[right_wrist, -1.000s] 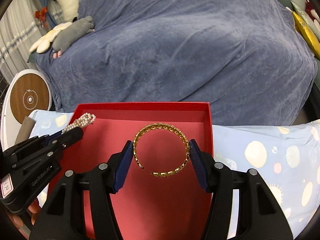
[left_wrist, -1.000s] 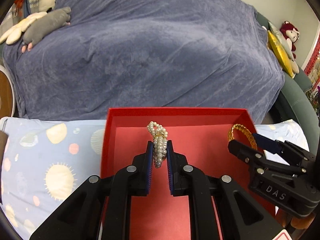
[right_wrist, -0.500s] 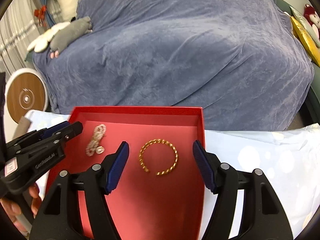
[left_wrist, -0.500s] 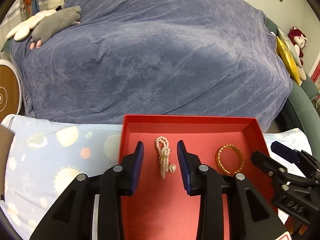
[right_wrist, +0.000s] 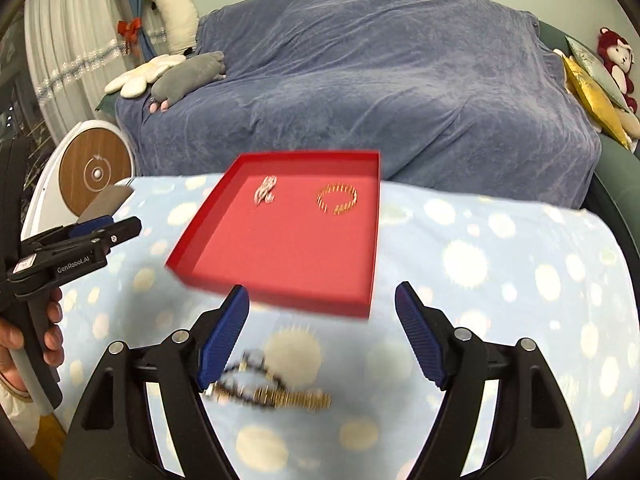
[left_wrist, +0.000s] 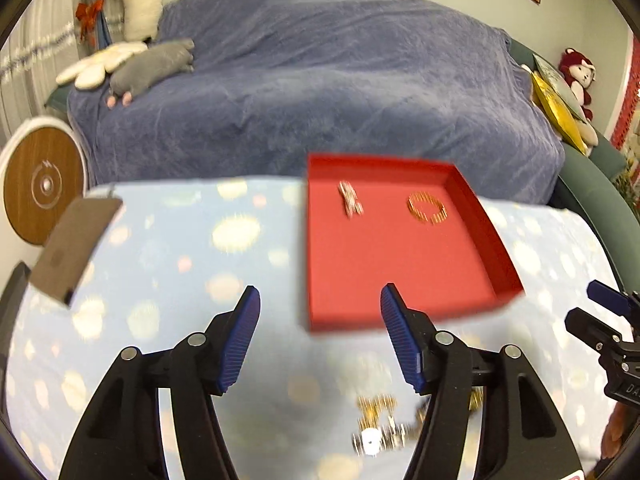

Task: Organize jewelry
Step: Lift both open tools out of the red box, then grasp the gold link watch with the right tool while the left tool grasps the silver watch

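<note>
A red tray (left_wrist: 400,308) (right_wrist: 280,288) lies on the light blue patterned cloth. In it lie a pearl bracelet (left_wrist: 349,204) (right_wrist: 265,194) at the far left and a gold bangle (left_wrist: 426,208) (right_wrist: 337,199) at the far right. My left gripper (left_wrist: 320,340) is open and empty, pulled back near the tray's front left corner. My right gripper (right_wrist: 322,336) is open and empty in front of the tray. More loose jewelry (left_wrist: 384,424) (right_wrist: 268,388) lies blurred on the cloth, just before the grippers.
A brown card (left_wrist: 76,248) lies at the table's left. A round wooden-faced device (left_wrist: 42,186) stands at the far left. A sofa under a blue blanket (right_wrist: 360,80) with plush toys is behind the table. The other gripper shows in each view (left_wrist: 608,336) (right_wrist: 68,252).
Both grippers let go of the pearl bracelet and the gold bangle in the tray, opened wide and drew back and up from it. Loose jewelry on the cloth came into view.
</note>
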Tool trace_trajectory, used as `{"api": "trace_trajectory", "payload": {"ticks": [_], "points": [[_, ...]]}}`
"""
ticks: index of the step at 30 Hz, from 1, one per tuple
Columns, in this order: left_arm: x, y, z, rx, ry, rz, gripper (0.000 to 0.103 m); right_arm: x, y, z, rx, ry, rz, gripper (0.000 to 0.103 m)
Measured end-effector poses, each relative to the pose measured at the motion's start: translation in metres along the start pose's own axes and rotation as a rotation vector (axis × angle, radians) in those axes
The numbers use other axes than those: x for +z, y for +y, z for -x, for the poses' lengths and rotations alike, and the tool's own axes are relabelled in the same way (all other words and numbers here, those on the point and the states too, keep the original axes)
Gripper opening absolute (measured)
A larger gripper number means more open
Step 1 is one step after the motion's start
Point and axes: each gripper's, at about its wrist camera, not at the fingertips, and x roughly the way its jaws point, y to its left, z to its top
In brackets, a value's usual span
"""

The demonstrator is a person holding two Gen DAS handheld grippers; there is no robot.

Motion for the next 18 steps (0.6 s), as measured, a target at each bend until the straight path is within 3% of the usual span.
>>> {"api": "trace_trajectory", "payload": {"ticks": [3, 7, 13, 18], "points": [[-0.037, 0.001, 0.004, -0.042, 0.049, 0.049, 0.061, -0.034, 0.0, 0.01, 0.033, 0.024, -0.033, 0.073], [-0.075, -0.001, -0.001, -0.012, 0.073, 0.06, 0.061, -0.074, 0.006, 0.002, 0.031, 0.064, -0.011, 0.073], [-0.104, -0.027, -0.01, -0.013, 0.083, -0.094, 0.061, -0.101, 0.023, -0.023, 0.032, 0.147, 0.081, 0.071], [-0.118, -0.033, -0.024, -0.025, 0.127, -0.137, 0.061, -0.105, 0.02, -0.03, 0.052, 0.165, 0.084, 0.063]]}}
